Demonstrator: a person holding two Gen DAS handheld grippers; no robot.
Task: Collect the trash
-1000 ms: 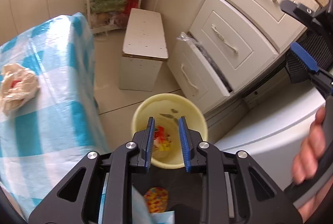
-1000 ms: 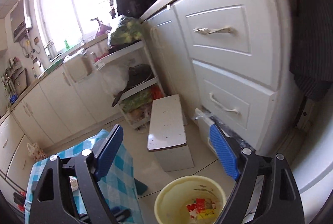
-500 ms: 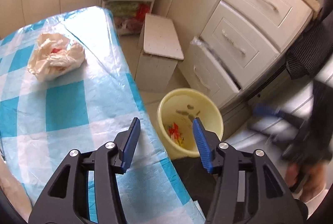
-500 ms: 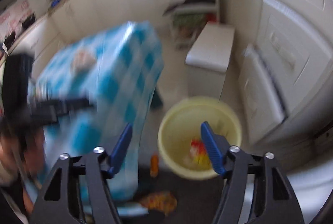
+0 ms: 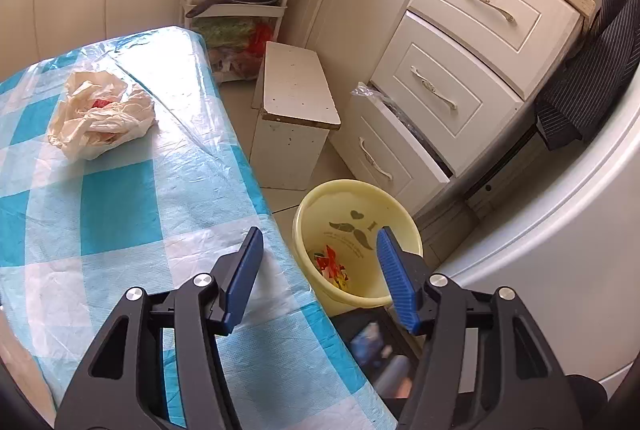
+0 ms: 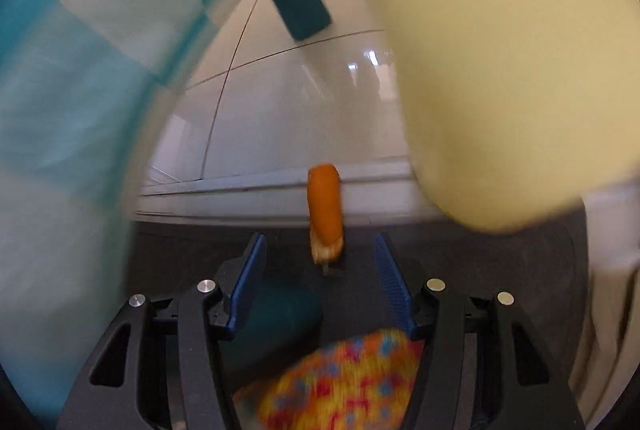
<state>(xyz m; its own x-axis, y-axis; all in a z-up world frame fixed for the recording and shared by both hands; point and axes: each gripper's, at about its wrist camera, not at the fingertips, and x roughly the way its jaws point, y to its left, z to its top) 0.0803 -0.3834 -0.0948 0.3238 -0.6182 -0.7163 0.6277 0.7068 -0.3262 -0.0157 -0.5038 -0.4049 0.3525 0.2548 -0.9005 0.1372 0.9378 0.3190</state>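
The right hand-held gripper is low over the floor, its jaws closing with nothing held. The orange scrap lies just ahead, pointing away, beside the yellow bin. The left hand-held gripper is opening, empty, over the table edge
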